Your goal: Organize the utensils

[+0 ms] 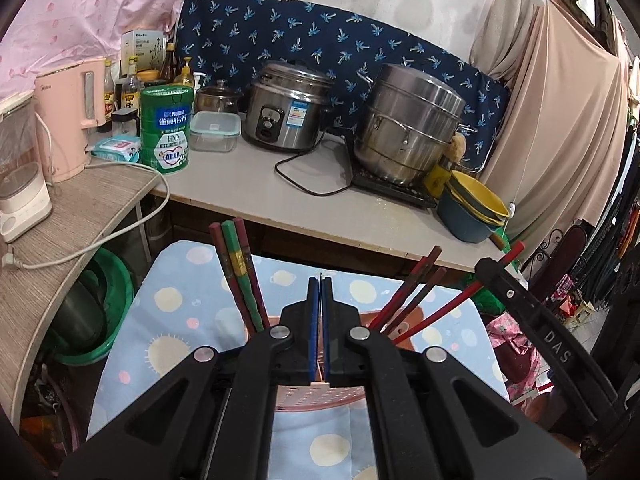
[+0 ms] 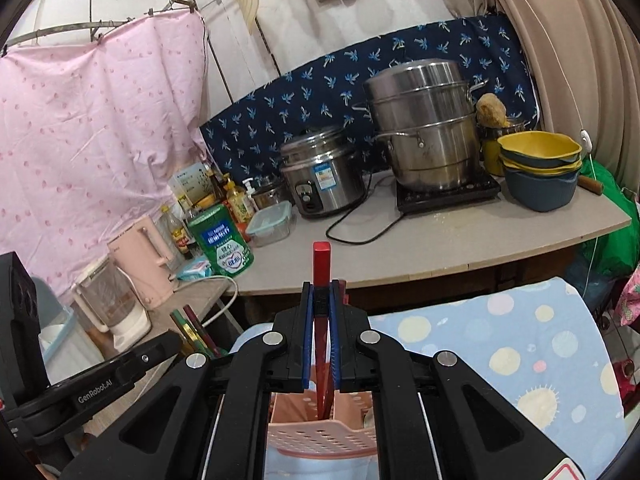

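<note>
A pink perforated utensil holder [image 1: 316, 394] stands on a blue cloth with pale dots [image 1: 176, 300]. My left gripper [image 1: 319, 284] is shut on the holder's thin rim. Red and green chopsticks [image 1: 236, 268] lean out of the holder on the left, and more red chopsticks [image 1: 416, 296] lean out on the right. My right gripper [image 2: 320, 292] is shut on a red chopstick [image 2: 321, 264] that stands upright with its lower end inside the holder [image 2: 320, 436]. The right gripper's arm shows at the right of the left wrist view [image 1: 532, 312].
Behind the cloth runs a counter [image 1: 248, 184] with a rice cooker [image 1: 286, 106], a steel steamer pot [image 1: 408, 124], stacked yellow and blue bowls [image 1: 472, 208], a green tin [image 1: 165, 128], a pink kettle [image 1: 68, 116] and bottles. A green basin [image 1: 116, 304] sits below left.
</note>
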`<state>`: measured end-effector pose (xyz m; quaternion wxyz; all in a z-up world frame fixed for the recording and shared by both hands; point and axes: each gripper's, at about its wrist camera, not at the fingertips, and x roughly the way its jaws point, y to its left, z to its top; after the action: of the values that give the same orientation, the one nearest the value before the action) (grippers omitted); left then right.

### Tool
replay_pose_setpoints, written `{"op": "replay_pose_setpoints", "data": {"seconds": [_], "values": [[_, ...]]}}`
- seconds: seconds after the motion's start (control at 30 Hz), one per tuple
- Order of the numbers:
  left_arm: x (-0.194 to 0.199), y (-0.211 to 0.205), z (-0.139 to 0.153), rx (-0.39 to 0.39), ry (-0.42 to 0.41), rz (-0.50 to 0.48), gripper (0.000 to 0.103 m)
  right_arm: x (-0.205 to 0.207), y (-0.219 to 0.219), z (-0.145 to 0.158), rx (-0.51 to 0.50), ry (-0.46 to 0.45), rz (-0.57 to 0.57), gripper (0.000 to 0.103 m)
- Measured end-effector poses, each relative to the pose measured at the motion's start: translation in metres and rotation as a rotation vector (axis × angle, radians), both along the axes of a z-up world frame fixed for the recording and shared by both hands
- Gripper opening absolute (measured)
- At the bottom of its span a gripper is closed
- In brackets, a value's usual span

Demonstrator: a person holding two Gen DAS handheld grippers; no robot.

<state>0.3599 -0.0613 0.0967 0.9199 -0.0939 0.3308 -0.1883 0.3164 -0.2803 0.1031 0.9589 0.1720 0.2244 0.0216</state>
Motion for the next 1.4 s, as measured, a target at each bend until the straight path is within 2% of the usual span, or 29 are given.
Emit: {"op": "replay_pose_setpoints", "data": {"seconds": [0.13, 0.2, 0.27, 0.33, 0.37, 0.5, 0.83, 1.13, 1.27, 1.4], "values": [[0.003, 0.0, -0.007, 0.005, 0.01, 0.005, 0.001, 0.002, 0.005, -0.007, -0.015, 0.021, 0.014, 0.008], [0.002, 0.0, -0.01, 0.008, 0.011, 0.009, 0.005, 0.002, 0.007, -0.01, -0.025, 0.03, 0.018, 0.009], [0.003, 0.001, -0.012, 0.001, 0.024, 0.014, 0.024, 0.0, 0.008, -0.012, -0.029, 0.028, 0.009, 0.016], [0.001, 0.003, -0.013, 0.001, 0.018, 0.031, 0.036, -0.003, 0.007, -0.013, -0.026, 0.028, 0.008, 0.023], [-0.001, 0.004, -0.013, 0.005, 0.013, 0.039, 0.039, -0.005, 0.007, -0.013, -0.024, 0.027, 0.005, 0.026], [-0.009, 0.004, -0.014, 0.02, 0.01, 0.043, 0.043, -0.013, 0.005, -0.011, -0.016, 0.027, 0.002, 0.035], [-0.043, -0.001, -0.015, 0.102, -0.024, 0.05, 0.048, -0.043, 0.017, -0.018, -0.068, 0.06, 0.031, 0.036], [-0.086, -0.004, -0.02, 0.233, -0.068, 0.101, 0.059, -0.082, 0.036, -0.028, -0.164, 0.104, 0.042, 0.037], [-0.105, -0.002, -0.024, 0.294, -0.085, 0.134, 0.064, -0.103, 0.045, -0.03, -0.212, 0.11, 0.034, 0.042], [-0.121, 0.002, -0.028, 0.323, -0.08, 0.157, 0.07, -0.12, 0.05, -0.032, -0.234, 0.125, 0.024, 0.042]]}}
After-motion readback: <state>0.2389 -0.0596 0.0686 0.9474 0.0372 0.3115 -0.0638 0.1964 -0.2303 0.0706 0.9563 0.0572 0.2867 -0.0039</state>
